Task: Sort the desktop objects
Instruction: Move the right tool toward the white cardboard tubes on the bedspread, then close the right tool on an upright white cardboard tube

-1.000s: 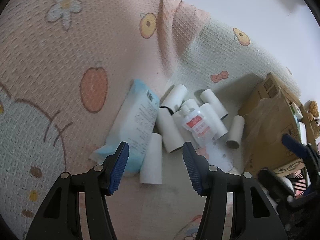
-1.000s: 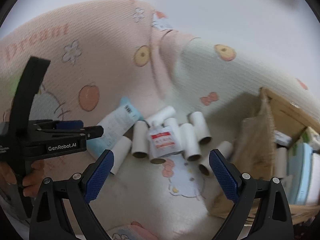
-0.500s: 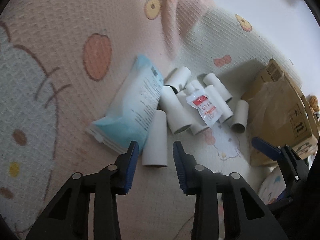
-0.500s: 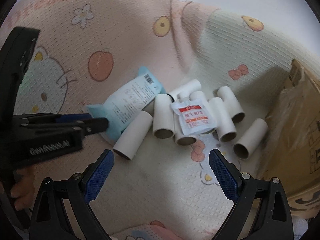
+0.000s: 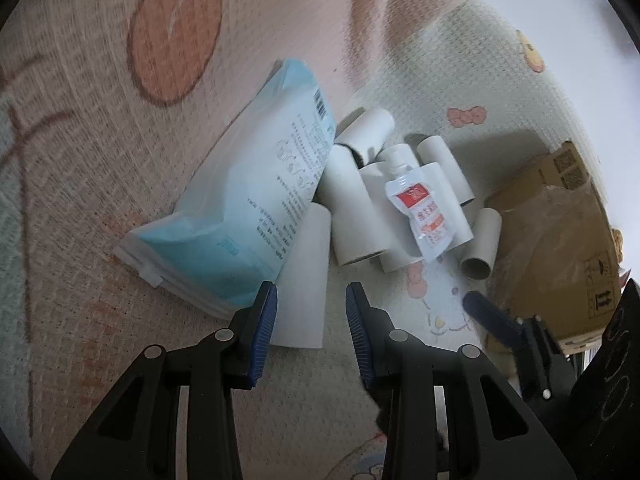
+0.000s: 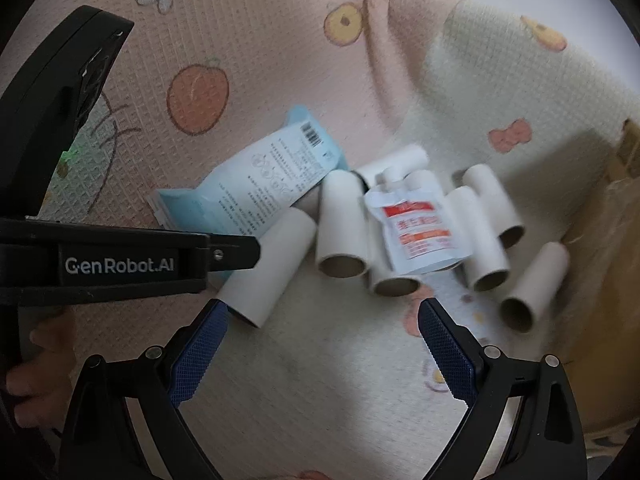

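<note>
Several white cardboard tubes (image 5: 352, 216) lie in a pile on a cartoon-print mat, with a white pouch with a red label (image 5: 424, 212) (image 6: 416, 232) on top of them. A blue-and-white flat pack (image 5: 248, 208) (image 6: 260, 188) lies to their left. My left gripper (image 5: 310, 312) is partly closed and straddles the near end of the nearest tube (image 5: 304, 280) (image 6: 272, 272). A gap shows at its right pad. My right gripper (image 6: 324, 312) stands wide open just short of the pile with nothing between its fingers.
A brown cardboard box (image 5: 560, 240) (image 6: 600, 240) stands right of the pile. The left gripper's body (image 6: 120, 264) and the person's hand (image 6: 40, 344) fill the left of the right wrist view. One right finger (image 5: 488, 316) shows beside the box.
Both grippers have come down closer to the pile. The left jaws have narrowed from wide open, and the nearest tube's end now sits between them.
</note>
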Available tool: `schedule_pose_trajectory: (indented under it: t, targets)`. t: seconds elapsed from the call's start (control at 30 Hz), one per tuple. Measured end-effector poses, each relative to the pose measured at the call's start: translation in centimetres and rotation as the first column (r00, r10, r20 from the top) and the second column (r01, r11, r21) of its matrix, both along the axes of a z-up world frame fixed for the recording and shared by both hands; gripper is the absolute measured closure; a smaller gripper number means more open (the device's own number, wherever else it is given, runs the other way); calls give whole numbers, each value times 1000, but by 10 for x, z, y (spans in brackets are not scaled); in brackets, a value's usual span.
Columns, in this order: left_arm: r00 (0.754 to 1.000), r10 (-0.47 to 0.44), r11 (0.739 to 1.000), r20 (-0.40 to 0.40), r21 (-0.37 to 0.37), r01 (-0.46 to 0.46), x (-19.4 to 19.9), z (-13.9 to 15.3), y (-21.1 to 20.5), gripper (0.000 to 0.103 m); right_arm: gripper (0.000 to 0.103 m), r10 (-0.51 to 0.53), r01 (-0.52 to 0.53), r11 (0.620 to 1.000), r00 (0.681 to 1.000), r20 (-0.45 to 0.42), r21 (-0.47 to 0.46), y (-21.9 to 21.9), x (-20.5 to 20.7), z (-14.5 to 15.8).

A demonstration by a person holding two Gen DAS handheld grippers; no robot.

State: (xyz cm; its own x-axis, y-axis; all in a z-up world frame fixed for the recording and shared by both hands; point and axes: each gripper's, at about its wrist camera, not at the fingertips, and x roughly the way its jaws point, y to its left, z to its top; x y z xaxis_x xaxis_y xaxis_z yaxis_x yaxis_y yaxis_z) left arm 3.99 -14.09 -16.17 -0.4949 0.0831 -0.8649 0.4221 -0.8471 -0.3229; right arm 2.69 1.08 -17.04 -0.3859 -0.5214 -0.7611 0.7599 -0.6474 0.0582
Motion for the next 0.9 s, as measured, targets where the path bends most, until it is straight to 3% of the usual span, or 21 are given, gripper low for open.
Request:
schedule_pose_trajectory:
  t: [0.3, 0.43, 0.63, 0.9]
  targets:
    - [999, 34, 998, 25, 55, -35, -4, -17, -9, 64, 8, 16, -13, 999, 996, 85, -39, -15, 2, -25]
    - [999, 27, 993, 45, 115, -32, -8, -27, -11, 64, 8, 6, -1, 999, 996, 94, -48, -17, 1, -31]
    - [999, 7, 963, 51, 270, -20, -10, -39, -10, 64, 30, 11, -2, 998, 988, 155, -57, -16, -2, -40]
    - [999, -36, 969, 40, 247, 25, -9, -40, 8, 64, 48, 22, -18, 999, 992, 127, -34, -19, 3, -44]
